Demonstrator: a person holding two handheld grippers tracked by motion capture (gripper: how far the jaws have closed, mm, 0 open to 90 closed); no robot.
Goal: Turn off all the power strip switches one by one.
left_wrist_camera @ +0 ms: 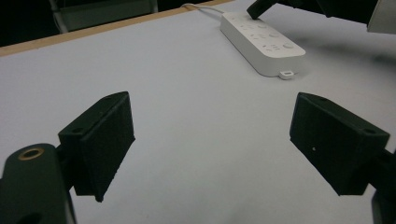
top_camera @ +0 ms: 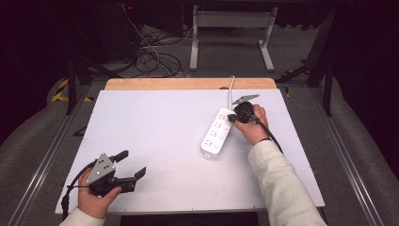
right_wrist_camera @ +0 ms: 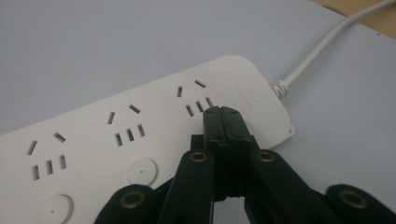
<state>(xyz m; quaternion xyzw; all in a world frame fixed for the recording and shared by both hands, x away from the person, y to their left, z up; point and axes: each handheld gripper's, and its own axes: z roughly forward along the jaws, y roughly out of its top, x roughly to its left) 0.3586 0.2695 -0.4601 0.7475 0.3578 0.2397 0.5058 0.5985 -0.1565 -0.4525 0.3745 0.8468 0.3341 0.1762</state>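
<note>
We judged the white power strip [top_camera: 216,133], at two o'clock on the tabletop [top_camera: 155,141], light, rigid and slick, best gripped across its narrow sides, with the right claw [right_wrist_camera: 223,113] clenched empty on its top and the left claw [top_camera: 131,165] released.

White tabletop [top_camera: 155,141], tangled floor cables [top_camera: 155,59] behind

White-topped table [top_camera: 155,141] with a wooden far edge [top_camera: 188,84], grey floor [top_camera: 226,52] beyond, tangled cables [top_camera: 155,59] far left, white metal frame [top_camera: 230,28] against darkness, yellow-black tape [top_camera: 60,90] left
</note>
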